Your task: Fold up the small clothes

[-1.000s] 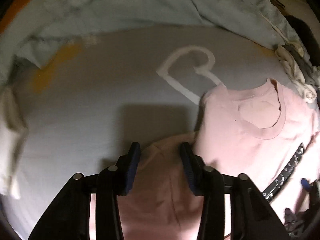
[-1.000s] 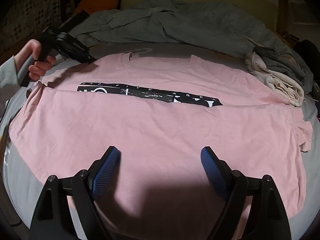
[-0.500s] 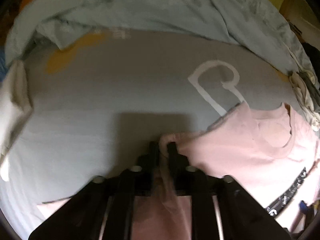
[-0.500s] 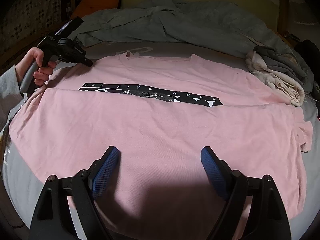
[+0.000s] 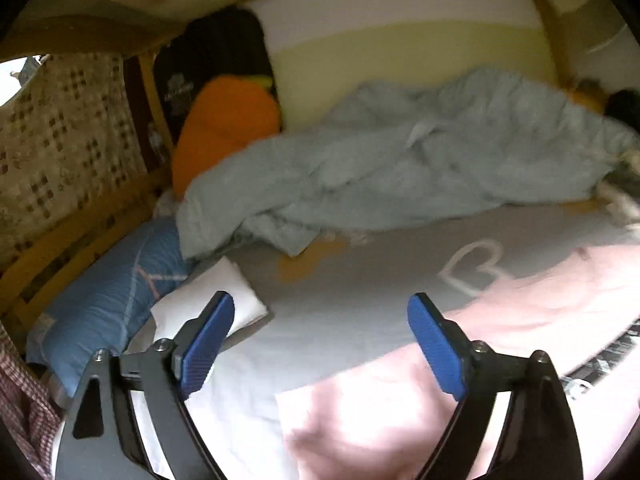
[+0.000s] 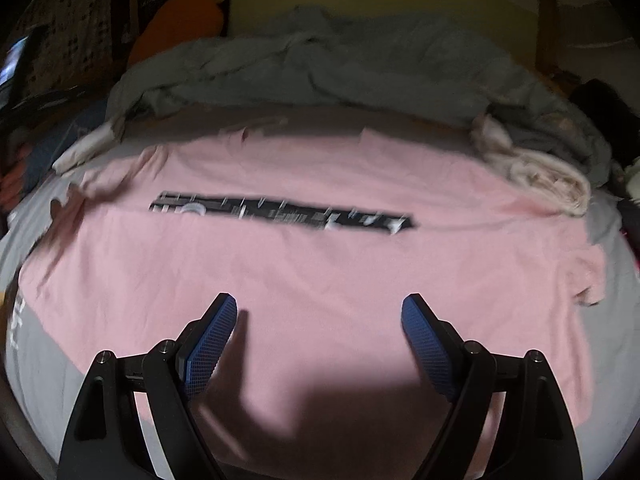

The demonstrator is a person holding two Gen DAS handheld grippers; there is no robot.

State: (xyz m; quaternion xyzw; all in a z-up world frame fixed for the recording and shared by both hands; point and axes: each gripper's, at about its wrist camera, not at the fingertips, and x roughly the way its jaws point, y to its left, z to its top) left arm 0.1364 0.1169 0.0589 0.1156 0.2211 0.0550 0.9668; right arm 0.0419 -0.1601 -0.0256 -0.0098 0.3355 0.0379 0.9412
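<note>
While the pink T-shirt [image 6: 320, 280] lies spread almost flat across the bed [image 5: 340, 300], print side up with its black logo strip [image 6: 280, 214] across the chest, both tools hang over it with nothing in them: the left hand-held gripper [image 5: 320, 344] is spread wide beside the shirt's sleeve edge, and the right hand-held gripper [image 6: 318, 340] is just as wide above the shirt's lower half. One sleeve looks tucked in near the logo strip, so I'd call this an early fold only. The body folds are all to come, and the rumpled grey duvet [image 6: 320, 68] behind the shirt stays clear.
</note>
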